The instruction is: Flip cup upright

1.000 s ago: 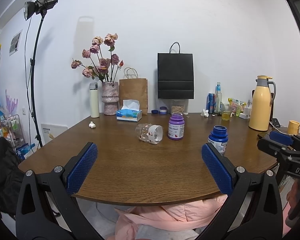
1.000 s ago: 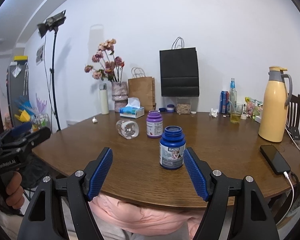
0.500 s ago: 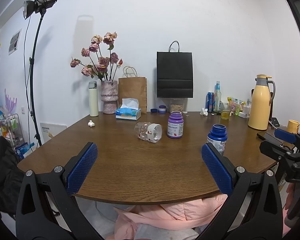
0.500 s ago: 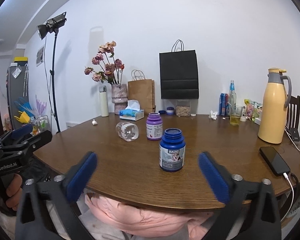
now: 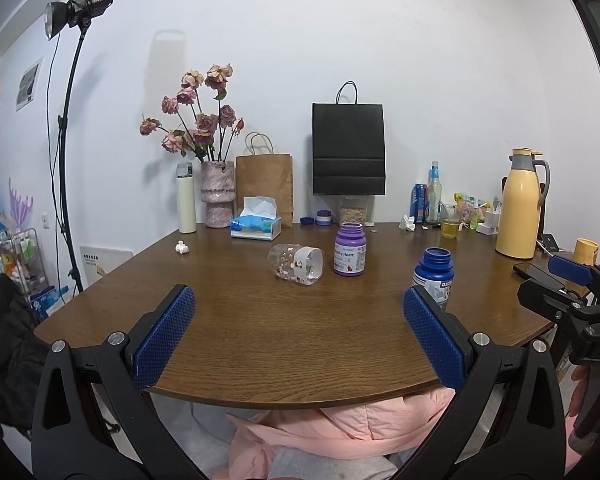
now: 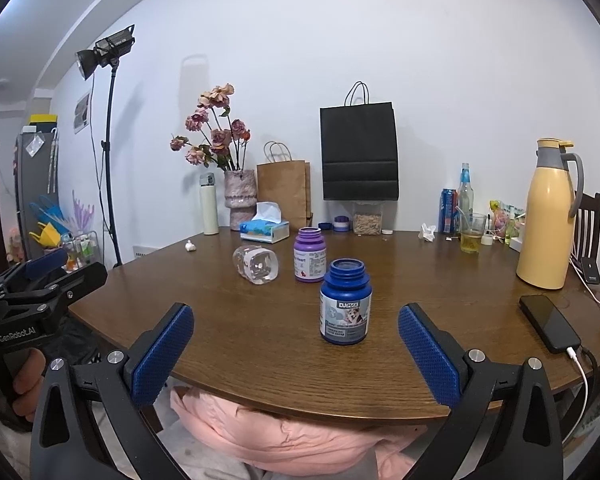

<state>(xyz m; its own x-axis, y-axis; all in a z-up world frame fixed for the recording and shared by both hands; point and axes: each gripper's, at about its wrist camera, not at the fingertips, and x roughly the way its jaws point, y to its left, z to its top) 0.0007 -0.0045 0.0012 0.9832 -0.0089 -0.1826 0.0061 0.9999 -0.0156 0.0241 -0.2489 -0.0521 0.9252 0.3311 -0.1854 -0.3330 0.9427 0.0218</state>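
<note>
Clear glass or hard plastic, by the look of it: the cup (image 5: 296, 265) lies on its side near the middle of the desk (image 5: 260, 332), printed with small red figures and banded white near the rim. Its mouth faces right and a little toward the left camera. It sits just left of the purple bottle (image 5: 350, 251), apart from it, and well back from the blue bottle (image 6: 345, 304) that stands nearer the front edge. Both claws are held back at the near edge of the desk with nothing in them: the left claw (image 5: 296, 340) gapes wide, and so does the right claw (image 6: 296, 352), which has the blue bottle standing ahead of it between its pads. I judge the cup light, stiff and empty, with a smooth wall that may slip or roll sideways when nudged, and possibly breakable if it is glass. The best hold is probably across the round body, pads on opposite sides near the middle, squeezed gently, then turned until the base meets the wood. The purple bottle stands close enough to be knocked during the swing.
</note>
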